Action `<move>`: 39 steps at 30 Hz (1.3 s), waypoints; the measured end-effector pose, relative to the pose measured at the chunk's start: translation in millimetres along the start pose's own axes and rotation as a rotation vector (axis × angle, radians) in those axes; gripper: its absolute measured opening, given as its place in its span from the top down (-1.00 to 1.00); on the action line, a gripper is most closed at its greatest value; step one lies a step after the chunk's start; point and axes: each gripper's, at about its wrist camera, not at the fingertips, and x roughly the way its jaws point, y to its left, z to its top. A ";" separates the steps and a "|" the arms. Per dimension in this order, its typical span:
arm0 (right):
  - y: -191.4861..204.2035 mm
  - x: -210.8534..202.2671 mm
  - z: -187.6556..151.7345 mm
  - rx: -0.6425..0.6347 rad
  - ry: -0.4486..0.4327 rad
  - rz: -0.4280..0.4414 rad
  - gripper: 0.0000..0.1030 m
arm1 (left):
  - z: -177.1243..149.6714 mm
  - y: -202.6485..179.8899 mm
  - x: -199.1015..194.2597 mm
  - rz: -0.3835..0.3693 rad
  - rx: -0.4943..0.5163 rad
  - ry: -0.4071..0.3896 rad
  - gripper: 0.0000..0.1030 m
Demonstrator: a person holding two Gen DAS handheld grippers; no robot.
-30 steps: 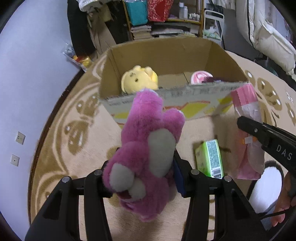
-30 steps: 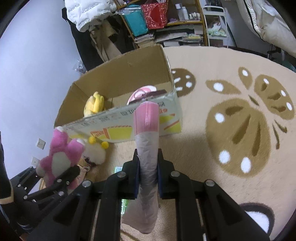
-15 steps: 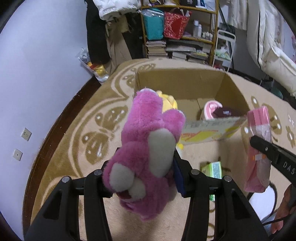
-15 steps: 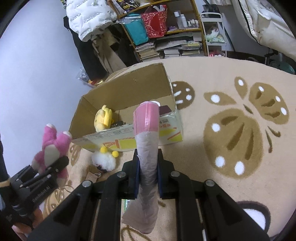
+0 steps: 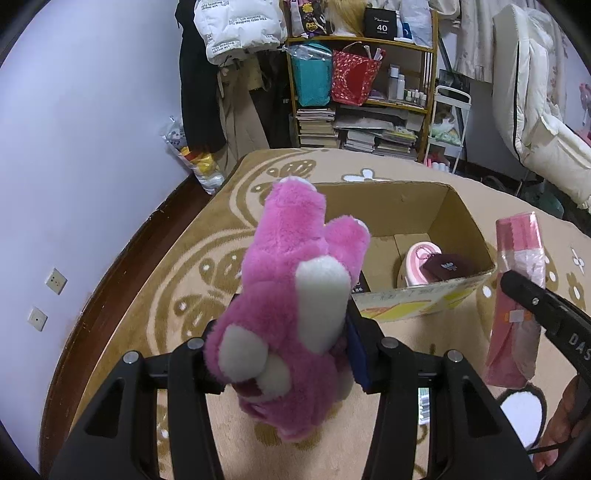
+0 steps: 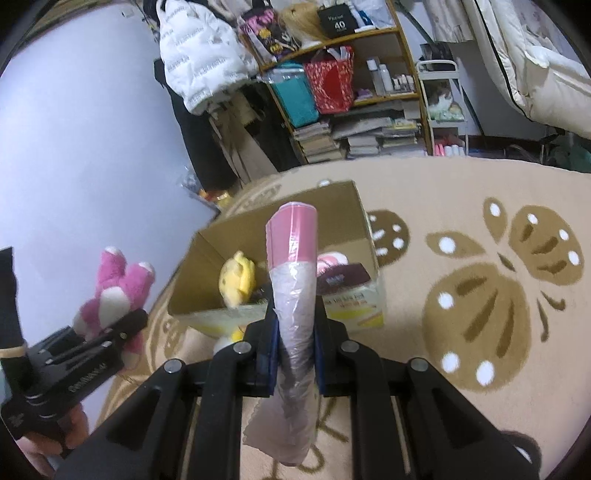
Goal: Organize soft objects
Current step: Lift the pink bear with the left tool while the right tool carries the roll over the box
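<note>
My left gripper (image 5: 286, 347) is shut on a pink plush bear (image 5: 295, 280) with white paws, held above the rug just in front of the open cardboard box (image 5: 413, 206). The right gripper (image 6: 294, 347) is shut on a long pink plastic-wrapped packet (image 6: 291, 240), upright and raised in front of the box (image 6: 236, 236). Inside the box lie a yellow plush (image 6: 238, 277), a round pink item (image 5: 415, 262) and a maroon item (image 5: 448, 264). In each wrist view the other gripper shows at the side: the right (image 5: 535, 306) with its packet (image 5: 519, 254), the left (image 6: 92, 343) with the bear (image 6: 114, 284).
A beige rug (image 6: 480, 295) with brown butterfly patterns covers the floor. A crowded bookshelf (image 5: 362, 110) and hanging coats (image 5: 236, 29) stand behind the box. A purple wall (image 5: 74, 147) runs along the left. White bedding (image 5: 546, 140) is at the right.
Both grippers have risen with their loads. The box now lies lower in both views, with more of its inside showing. The green packet on the rug has dropped almost out of the left view.
</note>
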 end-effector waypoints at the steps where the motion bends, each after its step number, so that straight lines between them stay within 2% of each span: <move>1: 1.2 0.0 1.2 -0.002 -0.012 0.014 0.68 | 0.7 0.6 1.3 -0.003 -0.002 0.000 0.07; 6: 9.7 2.7 8.2 -0.055 -0.027 0.050 0.68 | 2.8 0.2 7.6 -0.007 -0.004 0.009 0.07; 15: 24.1 13.2 35.3 -0.125 -0.007 0.034 0.68 | 28.1 -0.2 16.2 -0.038 -0.008 -0.008 0.06; 22: 29.5 22.3 54.5 -0.173 -0.007 0.024 0.68 | 54.1 -12.9 21.0 0.006 0.048 -0.047 0.06; 27: 32.5 33.6 68.6 -0.202 -0.012 0.017 0.68 | 63.8 -13.1 33.3 0.000 0.045 -0.061 0.06; 39: 11.1 66.7 70.4 -0.141 0.003 0.020 0.68 | 64.5 -12.9 67.8 -0.020 0.010 -0.033 0.06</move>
